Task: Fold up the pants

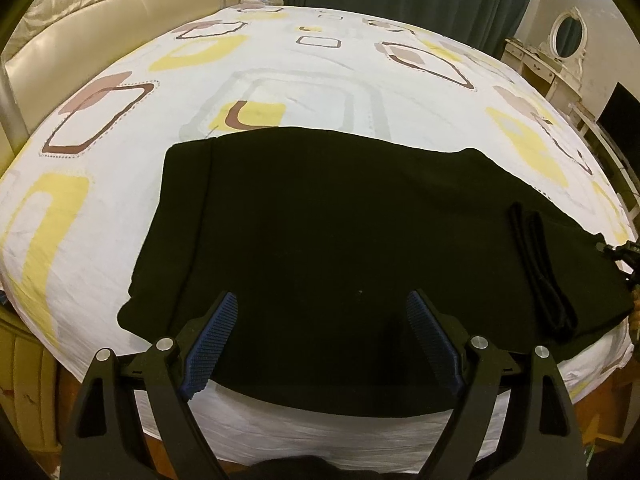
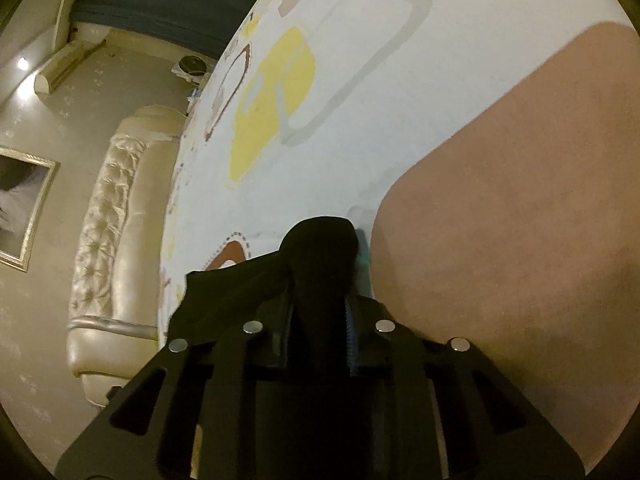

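Nowhere in either view is any brand, label or readable writing showing; the only markings are the yellow, brown and grey rounded squares printed on the white bedsheet [image 1: 304, 60]. Seen from the left wrist, the left gripper [image 1: 322, 300] is hovering with its jaws spread wide, the blue ribbed pads [image 1: 212, 344] standing well apart and closing on nothing. Black pants [image 1: 340, 240] are lying flat across the near part of the bed, directly ahead of and under those open fingers, so the dark cloth is filling the gap between them, though whether the pads are touching it cannot be told. A waist drawstring [image 1: 540, 272] is lying looped on the cloth towards the right end, and at that far right edge a small piece of the right gripper [image 1: 620, 252] is just showing at the corner of the garment. Seen from the right wrist, the right gripper [image 2: 320, 280] is pinching narrow, its jaws clamped on a bunched fold of the black pants [image 2: 320, 248] that is sticking out past the fingertips, with more cloth draping off to the left over the tool. Beyond it the patterned sheet [image 2: 360, 100] is spreading away, with a cream tufted headboard [image 2: 104, 220] and a framed picture [image 2: 24, 208] at the left of that view.
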### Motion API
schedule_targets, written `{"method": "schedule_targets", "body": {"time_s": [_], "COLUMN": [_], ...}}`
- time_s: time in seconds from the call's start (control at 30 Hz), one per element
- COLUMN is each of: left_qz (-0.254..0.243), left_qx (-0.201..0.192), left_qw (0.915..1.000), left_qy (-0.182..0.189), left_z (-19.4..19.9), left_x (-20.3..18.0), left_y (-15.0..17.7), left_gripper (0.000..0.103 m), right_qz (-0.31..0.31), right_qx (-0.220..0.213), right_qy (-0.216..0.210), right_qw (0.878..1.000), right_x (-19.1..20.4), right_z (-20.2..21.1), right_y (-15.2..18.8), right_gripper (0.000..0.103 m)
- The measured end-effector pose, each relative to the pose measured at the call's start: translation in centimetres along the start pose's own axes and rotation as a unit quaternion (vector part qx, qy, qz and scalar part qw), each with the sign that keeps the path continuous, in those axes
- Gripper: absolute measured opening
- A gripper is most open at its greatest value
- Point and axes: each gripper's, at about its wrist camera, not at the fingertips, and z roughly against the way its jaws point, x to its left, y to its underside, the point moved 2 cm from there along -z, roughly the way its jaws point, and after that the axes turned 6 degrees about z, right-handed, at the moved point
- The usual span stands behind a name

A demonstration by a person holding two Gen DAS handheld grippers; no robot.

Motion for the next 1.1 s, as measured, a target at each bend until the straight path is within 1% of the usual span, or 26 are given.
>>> {"method": "schedule_targets", "body": {"time_s": [0.03, 0.1, 0.13, 0.2, 0.33, 0.47, 0.57, 0.67, 0.77, 0.83, 0.9, 0.93, 0.97, 1.03, 1.07, 1.1], "left_qz": [-0.001, 0.0, 0.002, 0.006, 0.008, 0.002, 0.002, 0.007, 0.017, 0.027, 0.04, 0.047, 0.05, 0.05, 0.047, 0.044], "left_qx": [-0.002, -0.004, -0.005, -0.004, -0.002, -0.005, -0.003, -0.003, -0.001, 0.003, 0.011, 0.016, 0.017, 0.016, 0.014, 0.012], "left_qw": [1.0, 1.0, 1.0, 1.0, 0.9999, 1.0, 0.9999, 0.9999, 0.9998, 0.9994, 0.9987, 0.9982, 0.9979, 0.9978, 0.9979, 0.9981], "left_qy": [0.0, 0.0, 0.001, 0.004, 0.007, 0.007, 0.011, 0.009, 0.013, 0.022, 0.03, 0.035, 0.037, 0.04, 0.041, 0.042], "left_z": [0.1, 0.2, 0.3, 0.3, 0.3, 0.4, 0.5, 0.5, 0.5, 0.4, 0.2, 0.1, 0.1, 0.2, 0.2, 0.3], "left_x": [0.0, 0.2, 0.3, 0.3, 0.2, 0.0, -0.1, 0.0, 0.2, 0.5, 0.7, 0.9, 1.0, 1.0, 1.0, 0.9], "left_y": [0.0, 0.0, -0.1, -0.1, -0.1, -0.1, 0.0, 0.0, -0.1, -0.1, -0.1, -0.1, -0.1, -0.2, -0.2, -0.3], "left_gripper": [0.086, 0.086, 0.086, 0.086, 0.086, 0.085, 0.085, 0.086, 0.086, 0.086, 0.086, 0.086, 0.086, 0.086, 0.086, 0.086], "right_qz": [-0.001, 0.0, -0.002, -0.003, -0.005, 0.006, 0.023, 0.037, 0.037, 0.035, 0.042, 0.055, 0.081, 0.113, 0.132, 0.142], "right_qx": [0.0, -0.001, -0.001, -0.003, 0.009, 0.02, 0.019, 0.013, 0.004, 0.002, -0.009, -0.017, -0.036, -0.067, -0.089, -0.106], "right_qy": [-0.003, -0.011, -0.017, -0.029, -0.044, -0.037, -0.008, 0.02, 0.021, 0.022, 0.037, 0.059, 0.106, 0.15, 0.155, 0.15], "right_qw": [1.0, 1.0, 1.0, 1.0, 0.999, 0.999, 1.0, 0.999, 0.999, 0.999, 0.998, 0.997, 0.99, 0.98, 0.975, 0.973], "right_x": [0.1, 0.2, 0.2, -0.1, -0.9, -1.2, -1.1, -1.1, -1.3, -1.2, -0.5, 0.1, 1.4, 3.8, 5.8, 7.4], "right_z": [0.3, 1.3, 1.8, 3.4, 5.7, 6.5, 6.3, 5.9, 5.9, 6.1, 6.9, 7.3, 8.1, 9.2, 9.8, 10.1], "right_y": [0.1, 1.0, 1.4, 3.0, 6.0, 8.0, 8.4, 8.5, 8.6, 8.7, 8.6, 8.5, 8.3, 8.2, 8.2, 8.3], "right_gripper": [0.024, 0.029, 0.03, 0.033, 0.035, 0.035, 0.024, 0.02, 0.02, 0.021, 0.023, 0.023, 0.025, 0.027, 0.027, 0.027]}}
